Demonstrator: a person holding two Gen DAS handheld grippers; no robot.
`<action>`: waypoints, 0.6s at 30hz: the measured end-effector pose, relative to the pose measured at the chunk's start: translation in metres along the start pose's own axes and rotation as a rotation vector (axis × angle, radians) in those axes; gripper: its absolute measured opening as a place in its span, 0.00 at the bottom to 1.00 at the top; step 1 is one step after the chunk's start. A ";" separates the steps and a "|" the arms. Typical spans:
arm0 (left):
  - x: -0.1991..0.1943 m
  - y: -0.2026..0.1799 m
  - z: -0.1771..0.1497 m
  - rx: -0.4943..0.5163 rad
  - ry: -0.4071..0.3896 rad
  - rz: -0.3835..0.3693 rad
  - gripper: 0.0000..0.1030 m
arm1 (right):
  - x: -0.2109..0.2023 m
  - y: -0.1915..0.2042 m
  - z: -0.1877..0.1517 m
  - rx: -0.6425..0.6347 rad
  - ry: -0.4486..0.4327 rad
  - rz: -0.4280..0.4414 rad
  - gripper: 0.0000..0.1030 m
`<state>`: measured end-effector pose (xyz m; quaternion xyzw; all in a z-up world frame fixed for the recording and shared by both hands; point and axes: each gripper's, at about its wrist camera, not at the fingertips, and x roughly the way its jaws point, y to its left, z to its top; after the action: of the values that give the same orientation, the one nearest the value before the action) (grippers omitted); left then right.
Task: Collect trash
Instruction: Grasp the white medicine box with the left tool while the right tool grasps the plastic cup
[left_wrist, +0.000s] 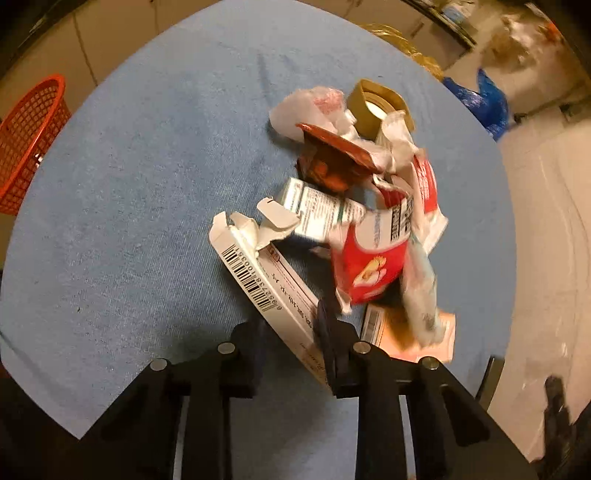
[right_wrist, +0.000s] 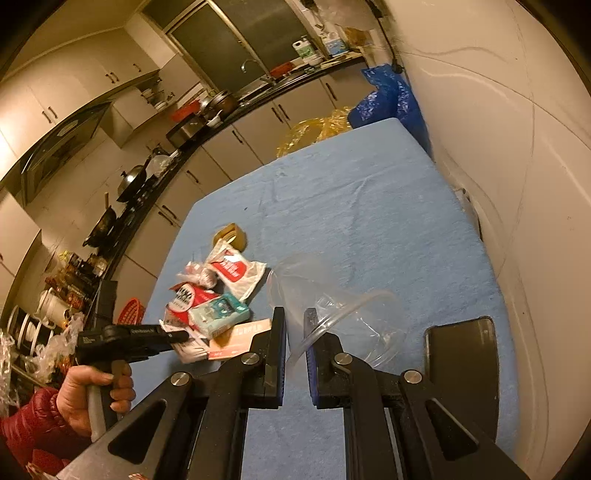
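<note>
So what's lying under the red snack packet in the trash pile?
The red snack packet overlaps a green-and-white carton and leans over an orange card on the blue cloth. Whatever lies directly beneath it is covered.
</note>
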<state>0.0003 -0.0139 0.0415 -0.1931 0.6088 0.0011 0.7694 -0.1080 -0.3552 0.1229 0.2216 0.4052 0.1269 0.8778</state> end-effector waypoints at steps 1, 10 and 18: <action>-0.002 0.002 -0.004 0.025 -0.017 -0.009 0.24 | 0.001 0.004 -0.001 -0.010 0.002 0.006 0.10; -0.050 0.014 -0.029 0.200 -0.209 -0.079 0.12 | 0.021 0.065 -0.003 -0.129 0.032 0.094 0.10; -0.109 0.035 -0.035 0.240 -0.375 -0.047 0.12 | 0.045 0.124 -0.008 -0.220 0.072 0.190 0.10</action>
<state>-0.0691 0.0332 0.1266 -0.1106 0.4461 -0.0534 0.8865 -0.0905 -0.2270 0.1499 0.1567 0.3972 0.2610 0.8658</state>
